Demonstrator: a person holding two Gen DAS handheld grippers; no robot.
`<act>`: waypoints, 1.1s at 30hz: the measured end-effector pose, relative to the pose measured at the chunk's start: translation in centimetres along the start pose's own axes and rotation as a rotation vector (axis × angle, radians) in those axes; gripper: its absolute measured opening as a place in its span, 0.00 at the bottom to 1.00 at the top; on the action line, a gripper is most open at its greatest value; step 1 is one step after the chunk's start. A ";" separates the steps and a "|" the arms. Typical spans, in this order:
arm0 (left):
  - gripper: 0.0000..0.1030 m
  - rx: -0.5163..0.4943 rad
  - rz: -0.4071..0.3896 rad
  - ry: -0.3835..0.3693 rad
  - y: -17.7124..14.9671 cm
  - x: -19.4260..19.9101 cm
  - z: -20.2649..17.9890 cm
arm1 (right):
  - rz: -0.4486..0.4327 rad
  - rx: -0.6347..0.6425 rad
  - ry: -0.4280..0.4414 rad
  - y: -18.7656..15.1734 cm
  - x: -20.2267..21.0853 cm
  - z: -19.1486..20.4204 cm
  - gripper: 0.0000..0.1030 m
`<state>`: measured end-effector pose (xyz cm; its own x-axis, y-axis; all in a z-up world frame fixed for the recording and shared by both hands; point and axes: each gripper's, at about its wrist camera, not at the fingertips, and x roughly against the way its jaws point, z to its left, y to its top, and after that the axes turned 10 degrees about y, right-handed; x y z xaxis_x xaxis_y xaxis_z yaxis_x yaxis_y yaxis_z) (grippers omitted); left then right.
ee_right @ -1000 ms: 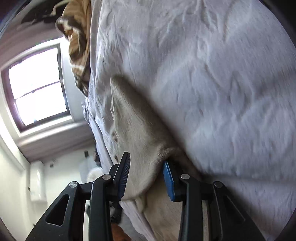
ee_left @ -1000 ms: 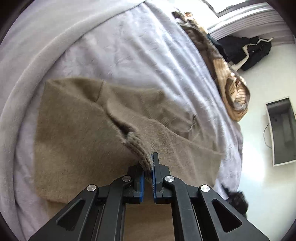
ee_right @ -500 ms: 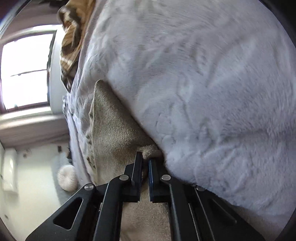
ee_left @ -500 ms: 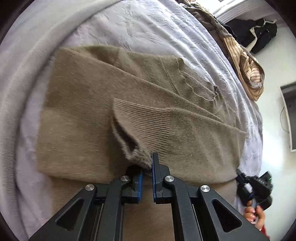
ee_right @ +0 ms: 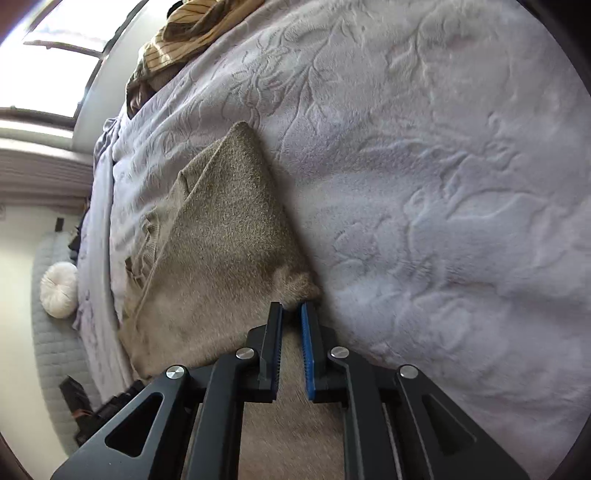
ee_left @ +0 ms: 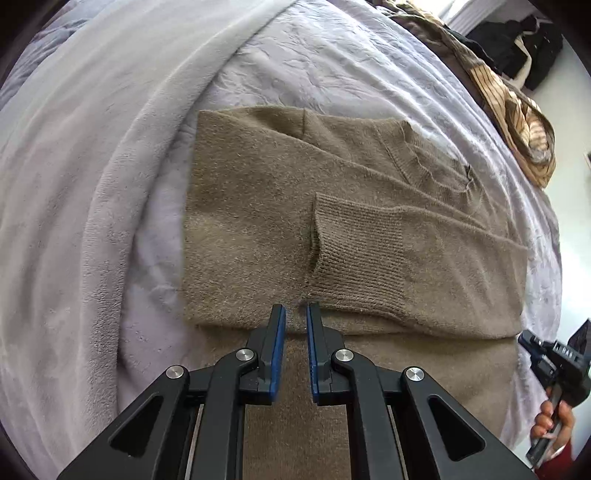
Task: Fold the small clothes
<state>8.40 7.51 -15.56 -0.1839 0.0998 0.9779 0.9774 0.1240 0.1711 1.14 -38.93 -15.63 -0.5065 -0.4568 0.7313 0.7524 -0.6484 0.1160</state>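
A tan knit sweater (ee_left: pixel 251 221) lies on the bed, with one sleeve folded across its body so the ribbed cuff (ee_left: pixel 351 251) rests near the middle. My left gripper (ee_left: pixel 295 312) hovers just in front of the cuff, its jaws slightly apart and empty. In the right wrist view the sweater (ee_right: pixel 221 236) shows as a folded wedge. My right gripper (ee_right: pixel 291 308) sits at the sweater's side edge, its jaws narrowly apart with a tuft of the knit at the tips. The right gripper also shows in the left wrist view (ee_left: pixel 554 373), held by a hand.
A lavender embossed bedspread (ee_left: pixel 332 55) covers the bed, with a plush grey blanket (ee_left: pixel 74 184) at the left. A striped brown garment (ee_left: pixel 517 122) lies at the bed's far edge, also in the right wrist view (ee_right: pixel 184 33). A white round cushion (ee_right: pixel 59 291) lies on the floor.
My left gripper carried the sleeve cuff across the sweater, laid it down, let go and drew back. My right gripper closed at the sweater's side edge and then eased slightly apart.
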 end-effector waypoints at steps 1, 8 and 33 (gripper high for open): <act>0.12 0.008 0.001 0.003 0.2 0.1 0.1 | 0.000 -0.012 0.025 -0.1 0.4 -0.1 0.15; 0.12 0.008 0.020 0.008 1.0 -0.9 -1.1 | 0.094 -0.177 0.234 -1.7 -2.6 -0.4 0.40; 0.12 -0.130 0.056 0.124 -4.5 2.2 -2.7 | 0.210 0.045 -0.017 -5.1 -2.7 5.4 0.10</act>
<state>3.92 4.51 -13.85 -0.1228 -0.0202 0.9922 0.9924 -0.0074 0.1226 0.89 -31.12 -14.58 -0.3297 -0.5682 0.7540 0.8586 -0.5125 -0.0107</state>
